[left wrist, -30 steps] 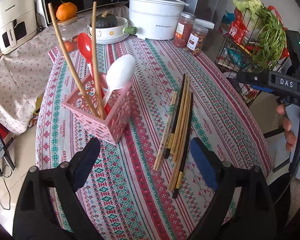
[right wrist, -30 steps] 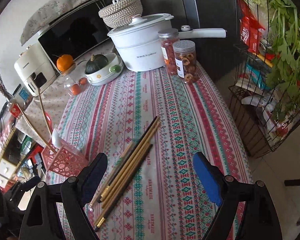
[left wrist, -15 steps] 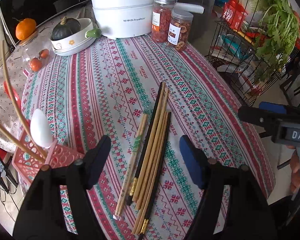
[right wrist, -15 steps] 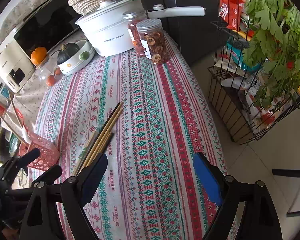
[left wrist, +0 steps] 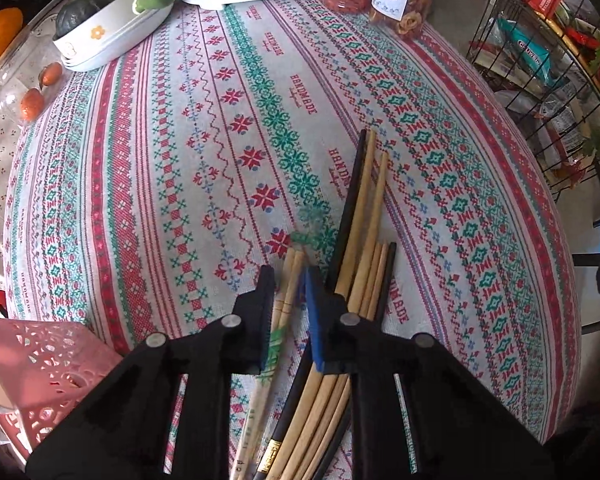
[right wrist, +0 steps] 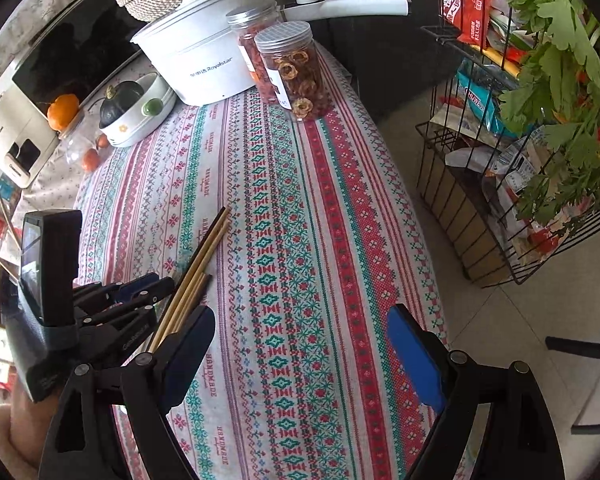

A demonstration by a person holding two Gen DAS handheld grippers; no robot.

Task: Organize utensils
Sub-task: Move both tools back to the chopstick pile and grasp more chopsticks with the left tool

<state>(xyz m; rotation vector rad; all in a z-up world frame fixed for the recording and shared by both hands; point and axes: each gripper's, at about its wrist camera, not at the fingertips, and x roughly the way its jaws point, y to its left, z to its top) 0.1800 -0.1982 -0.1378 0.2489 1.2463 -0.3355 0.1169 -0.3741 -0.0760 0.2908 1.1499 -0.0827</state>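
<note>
Several wooden and black chopsticks (left wrist: 364, 216) lie in a loose bundle on the patterned tablecloth (left wrist: 204, 152). My left gripper (left wrist: 288, 284) is low over them, its jaws narrowed around a light pair of chopsticks (left wrist: 290, 280) with a green band; the rest lie under and right of the right finger. The pink lattice utensil basket (left wrist: 40, 364) is at the lower left. In the right wrist view my right gripper (right wrist: 300, 344) is open and empty above the cloth, and my left gripper (right wrist: 140, 292) shows beside the chopsticks (right wrist: 204, 248).
A white pot (right wrist: 204, 56), two jars (right wrist: 296, 72), a white dish with a dark squash (left wrist: 100, 20) and a glass jar of small fruit (left wrist: 28, 80) stand at the table's far side. A wire rack (right wrist: 500, 168) of groceries and greens stands right of the table.
My left gripper came down onto the chopstick bundle and its jaws narrowed from wide open around the light pair. The right gripper stayed open and drifted slightly.
</note>
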